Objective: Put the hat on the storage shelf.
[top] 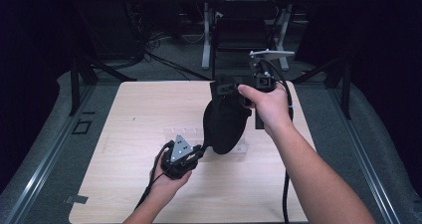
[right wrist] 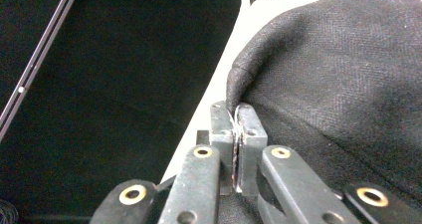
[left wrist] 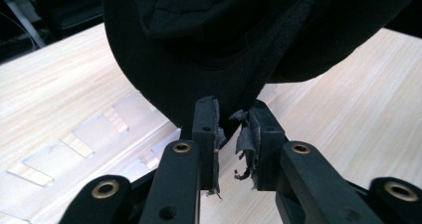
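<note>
**Black cloth held up between two grippers**

Over the pale wooden tabletop (top: 139,134) hangs a black woven cloth piece shaped like a soft pouch or cap (top: 225,124), the landmark for everything else. It is lifted at its far upper end and droops toward the person, its lower rounded end close above the table.

Under and just beside the cloth's lower end lies a clear acrylic plate with slots cut in it (top: 185,132), flat on the tabletop; in the left gripper view its notched edge (left wrist: 94,134) runs off to the left of the cloth (left wrist: 219,50).

At the cloth's upper far end sits the right gripper (top: 245,92), held in the person's right hand (top: 268,107), with its grey three-cornered plate above. In the right gripper view its jaws are pressed tight together on the seamed edge of the cloth (right wrist: 338,84), a thin line of fabric showing between them at the right gripper (right wrist: 237,115).

At the cloth's lower near end is the left gripper (top: 201,148), held in the left hand (top: 166,176). In the left gripper view the left gripper (left wrist: 234,122) has its jaws narrowly apart, a small gap between the frayed pads (left wrist: 246,139), and the cloth's bottom tip dips into that gap. Whether the pads truly pinch the tip I cannot tell.
</note>
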